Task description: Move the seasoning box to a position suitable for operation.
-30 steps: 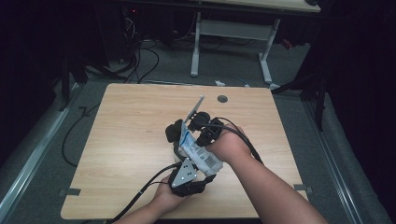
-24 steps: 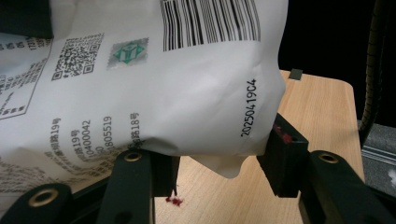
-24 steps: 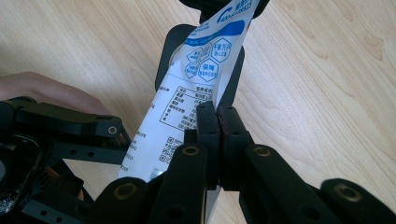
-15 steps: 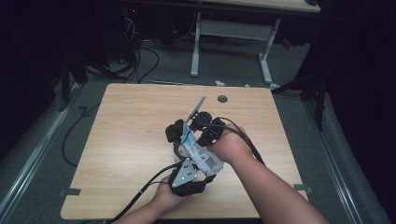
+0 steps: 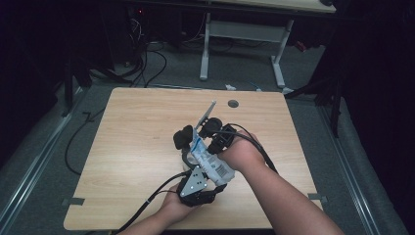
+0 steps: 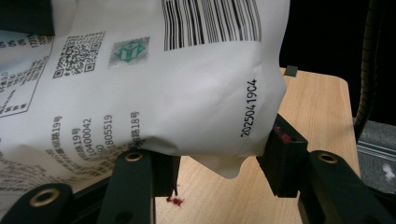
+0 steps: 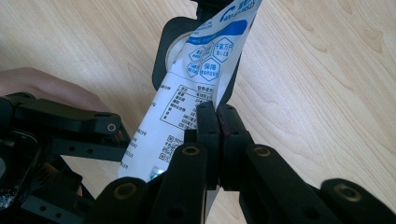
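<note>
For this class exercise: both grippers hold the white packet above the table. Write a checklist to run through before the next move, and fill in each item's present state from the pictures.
1. Right gripper shut on the packet: ok, its jaws are pressed together on the packet's edge.
2. Left gripper gripping the packet's lower end: ok, the white bulge sits between its jaws and touches both.
3. Packet lifted off the table: ok, bare wood shows beneath it in the left gripper view.
4. Packet sealed: cannot tell, the top edge is too small to judge.
5. Cables free of the packet: ok, they trail back toward the person.
6. Grip firm enough for pulling: cannot tell.
</note>
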`<state>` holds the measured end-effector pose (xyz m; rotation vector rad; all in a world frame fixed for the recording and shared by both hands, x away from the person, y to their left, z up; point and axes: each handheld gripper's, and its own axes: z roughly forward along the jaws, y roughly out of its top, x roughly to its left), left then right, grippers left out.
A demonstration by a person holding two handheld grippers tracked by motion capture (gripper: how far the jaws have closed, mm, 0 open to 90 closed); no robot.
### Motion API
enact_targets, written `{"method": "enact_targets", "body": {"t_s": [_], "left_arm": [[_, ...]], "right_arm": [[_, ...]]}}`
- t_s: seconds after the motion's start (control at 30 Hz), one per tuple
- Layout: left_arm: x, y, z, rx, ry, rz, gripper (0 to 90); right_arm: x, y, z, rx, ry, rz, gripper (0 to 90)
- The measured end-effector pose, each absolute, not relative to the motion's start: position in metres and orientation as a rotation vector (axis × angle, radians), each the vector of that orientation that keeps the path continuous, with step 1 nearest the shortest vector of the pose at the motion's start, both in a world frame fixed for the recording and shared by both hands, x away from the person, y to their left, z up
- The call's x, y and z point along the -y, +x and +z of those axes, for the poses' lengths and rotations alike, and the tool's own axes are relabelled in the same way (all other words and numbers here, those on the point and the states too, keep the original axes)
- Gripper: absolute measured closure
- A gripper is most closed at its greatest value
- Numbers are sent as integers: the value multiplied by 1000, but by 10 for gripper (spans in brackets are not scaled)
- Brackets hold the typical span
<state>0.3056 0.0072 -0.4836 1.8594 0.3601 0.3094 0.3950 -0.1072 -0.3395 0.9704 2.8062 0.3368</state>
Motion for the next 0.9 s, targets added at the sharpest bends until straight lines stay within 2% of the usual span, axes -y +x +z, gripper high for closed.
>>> {"method": "enact_targets", "body": {"t_s": [0.9], "left_arm": [[-7,307,-480,-360,1855,311,543]], "right_arm": [[110,397,-341,-2798,987,345,894]]}}
